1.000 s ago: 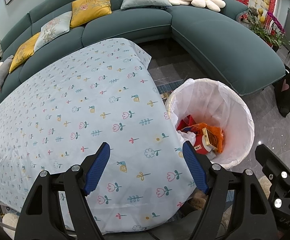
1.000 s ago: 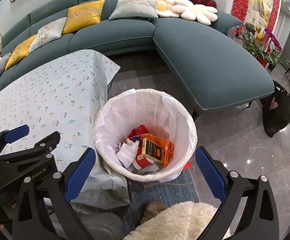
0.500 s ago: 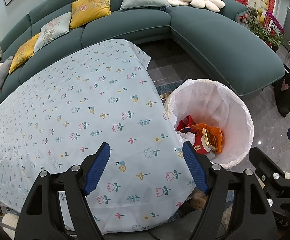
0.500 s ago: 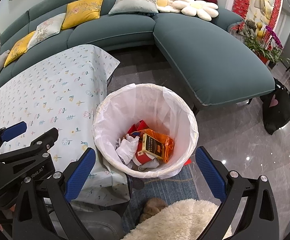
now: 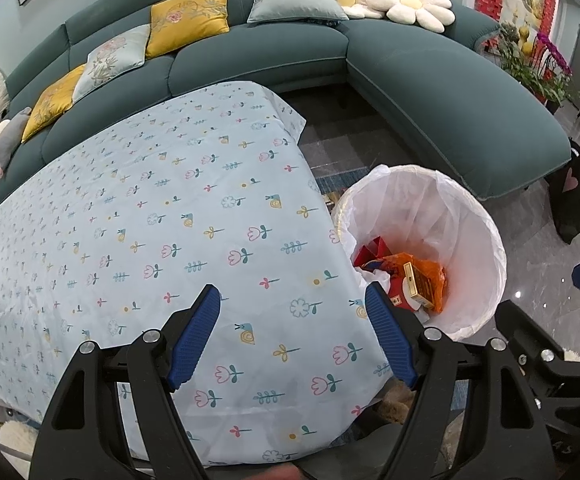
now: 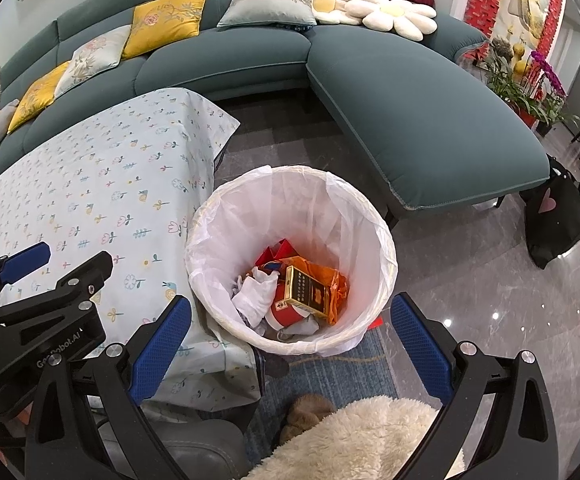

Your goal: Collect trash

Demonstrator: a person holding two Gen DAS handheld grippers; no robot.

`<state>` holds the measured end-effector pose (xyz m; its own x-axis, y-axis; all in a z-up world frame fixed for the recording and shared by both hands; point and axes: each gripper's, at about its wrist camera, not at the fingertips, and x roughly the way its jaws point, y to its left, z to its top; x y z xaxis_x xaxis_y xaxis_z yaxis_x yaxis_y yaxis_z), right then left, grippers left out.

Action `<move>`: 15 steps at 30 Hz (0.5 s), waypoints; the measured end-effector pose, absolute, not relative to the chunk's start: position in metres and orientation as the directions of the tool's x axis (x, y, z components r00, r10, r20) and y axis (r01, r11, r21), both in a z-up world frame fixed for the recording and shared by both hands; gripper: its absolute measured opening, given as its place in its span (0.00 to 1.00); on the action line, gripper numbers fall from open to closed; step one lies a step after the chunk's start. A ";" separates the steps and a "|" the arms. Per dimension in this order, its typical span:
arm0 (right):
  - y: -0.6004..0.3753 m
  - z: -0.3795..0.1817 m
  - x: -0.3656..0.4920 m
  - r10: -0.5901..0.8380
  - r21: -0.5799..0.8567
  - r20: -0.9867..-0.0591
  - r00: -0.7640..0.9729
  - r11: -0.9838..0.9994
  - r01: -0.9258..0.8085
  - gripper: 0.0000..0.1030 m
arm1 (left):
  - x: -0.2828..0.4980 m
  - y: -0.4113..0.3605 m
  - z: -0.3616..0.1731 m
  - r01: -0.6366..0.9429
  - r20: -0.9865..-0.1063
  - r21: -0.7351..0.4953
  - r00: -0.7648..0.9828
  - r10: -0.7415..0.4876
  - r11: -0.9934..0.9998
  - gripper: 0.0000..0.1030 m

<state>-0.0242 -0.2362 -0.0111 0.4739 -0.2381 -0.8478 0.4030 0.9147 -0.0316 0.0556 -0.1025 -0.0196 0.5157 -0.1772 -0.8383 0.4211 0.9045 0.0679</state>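
The left hand-held gripper [image 5: 292, 300], black-framed with blue ribbed pads, hangs above the worktop covered by a pale blue cloth printed with small flowers [image 5: 162, 216]; its jaws stand wide apart with nothing between them. The right hand-held gripper [image 6: 290, 312] hovers over the round bin lined with a white plastic bag [image 6: 218, 236], its jaws likewise spread and empty. The bin stands on the grey tiled floor [image 6: 470, 280], just beside the worktop's edge, where the cloth drapes down. Inside the bin lies the trash: a gold and brown flat box [image 6: 304, 291] resting on a crumpled orange wrapper [image 6: 336, 284], a wad of white tissue [image 6: 256, 294] beside it, and a red piece of packaging [image 6: 276, 252] behind. A curved teal fabric sofa [image 6: 410, 96] with yellow and grey cushions wraps around the far side. A cream fluffy rug [image 6: 354, 436] lies at the near edge.
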 end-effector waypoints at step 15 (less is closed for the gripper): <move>-0.237 -0.010 -0.026 -0.239 -0.028 -0.845 0.479 0.913 0.406 0.93 | 0.055 -0.100 -0.017 0.415 -0.836 0.084 0.525 -0.162 0.906 0.71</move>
